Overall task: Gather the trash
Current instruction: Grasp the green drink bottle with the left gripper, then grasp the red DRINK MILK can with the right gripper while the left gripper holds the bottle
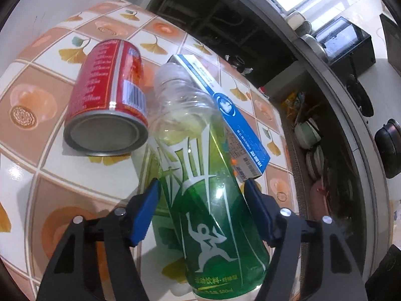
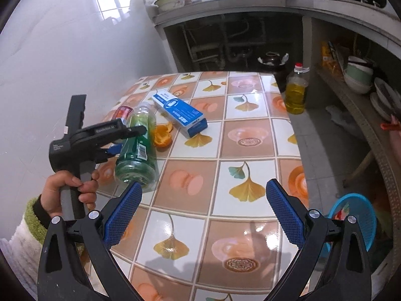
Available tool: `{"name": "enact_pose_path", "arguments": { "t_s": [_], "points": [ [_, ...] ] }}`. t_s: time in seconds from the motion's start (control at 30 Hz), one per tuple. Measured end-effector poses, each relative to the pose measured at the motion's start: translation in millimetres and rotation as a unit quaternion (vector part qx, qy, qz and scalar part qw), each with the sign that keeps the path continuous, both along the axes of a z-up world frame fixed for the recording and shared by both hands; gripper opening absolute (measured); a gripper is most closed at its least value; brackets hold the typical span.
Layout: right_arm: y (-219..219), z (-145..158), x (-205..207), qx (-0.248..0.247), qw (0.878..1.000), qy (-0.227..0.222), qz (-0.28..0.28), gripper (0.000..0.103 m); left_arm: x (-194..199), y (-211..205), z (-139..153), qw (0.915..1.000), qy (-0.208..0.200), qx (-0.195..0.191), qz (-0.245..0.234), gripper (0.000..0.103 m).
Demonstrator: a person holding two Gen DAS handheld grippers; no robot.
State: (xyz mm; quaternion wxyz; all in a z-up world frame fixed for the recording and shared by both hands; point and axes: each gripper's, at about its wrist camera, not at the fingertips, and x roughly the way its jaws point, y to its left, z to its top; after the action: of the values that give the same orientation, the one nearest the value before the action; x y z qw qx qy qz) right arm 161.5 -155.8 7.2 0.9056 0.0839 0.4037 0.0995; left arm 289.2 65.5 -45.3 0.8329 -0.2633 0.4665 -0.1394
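Observation:
A green plastic bottle [image 1: 200, 175] with a white cap is between the blue pads of my left gripper [image 1: 202, 188], which is shut on its body. In the right wrist view the bottle [image 2: 137, 148] is lifted off the table, held by the left gripper [image 2: 125, 135]. A red can [image 1: 107, 95] lies on its side on the tiled table [image 1: 32, 115], left of the bottle. A blue and white box [image 1: 225, 107] lies behind the bottle; it also shows in the right wrist view [image 2: 180, 113]. An orange peel [image 2: 163, 135] lies by the bottle. My right gripper [image 2: 204, 203] is open and empty above the table.
A blue basket [image 2: 356, 215] stands on the floor right of the table [image 2: 250, 135]. A bottle of yellow oil [image 2: 297, 92] stands on the floor past the table's far right corner. Shelves with bowls [image 2: 358, 77] and a counter run along the right. A white wall is at the left.

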Motion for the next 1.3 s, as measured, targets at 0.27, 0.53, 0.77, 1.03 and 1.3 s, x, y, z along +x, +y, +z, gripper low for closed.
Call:
{"name": "enact_pose_path", "arguments": {
  "t_s": [0.27,0.53,0.77,1.03,1.3],
  "points": [
    [6,0,1,0.018,1.0,0.006,0.012,0.095,-11,2,0,0.9999,-0.006,0.0,0.008,0.064],
    [-2,3,-10,0.024,1.0,0.002,0.004,0.095,-43,6,4,0.9997,-0.008,0.022,0.007,0.062],
    [-10,7,-20,0.032,0.999,-0.004,0.001,0.095,-84,11,7,0.9992,-0.002,0.04,-0.003,0.061],
    [-15,7,-30,0.033,0.999,-0.01,0.003,0.095,-140,18,8,0.9977,0.028,0.056,-0.025,0.061],
    [-14,6,-34,0.037,0.999,-0.006,0.011,0.095,-153,23,10,0.9976,0.04,0.054,-0.019,0.063]
  ]
}}
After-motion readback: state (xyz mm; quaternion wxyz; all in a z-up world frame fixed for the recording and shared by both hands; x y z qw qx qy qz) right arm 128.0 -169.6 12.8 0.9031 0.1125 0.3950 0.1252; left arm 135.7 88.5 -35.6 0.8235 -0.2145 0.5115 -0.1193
